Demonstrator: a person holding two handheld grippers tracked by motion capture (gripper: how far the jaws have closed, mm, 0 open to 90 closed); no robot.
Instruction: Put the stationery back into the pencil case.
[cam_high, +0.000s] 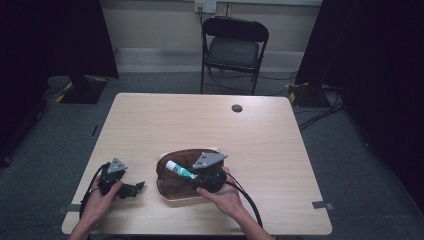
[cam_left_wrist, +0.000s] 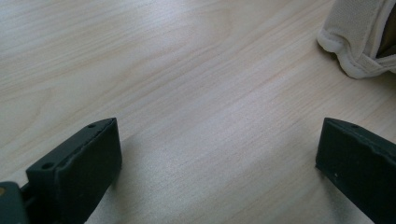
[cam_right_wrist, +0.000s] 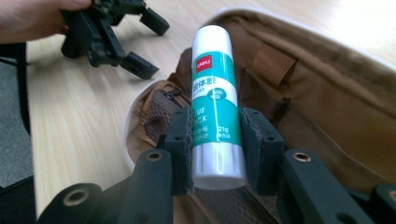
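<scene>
The table (cam_high: 260, 130) has a pale wood-grain top with a round cable port (cam_high: 237, 108) near its far edge. It stands on grey carpet; a black folding chair (cam_high: 233, 47) sits behind it against a light wall, with dark curtains to either side.

The far half of the table and its right side lie bare. An open brown pouch (cam_high: 172, 182) with a cream rim lies near the front edge, between the two hands.

The right hand-held gripper (cam_high: 194, 175) is over the pouch, its jaws clamped on a glue stick (cam_right_wrist: 215, 93) with a white body and green label. The pads press its lower part on both sides; the stick projects forward past them, above the pouch opening.

The left hand-held gripper (cam_high: 136, 187) rests low over the table, left of the pouch, jaws spread wide with only bare wood between them.
</scene>
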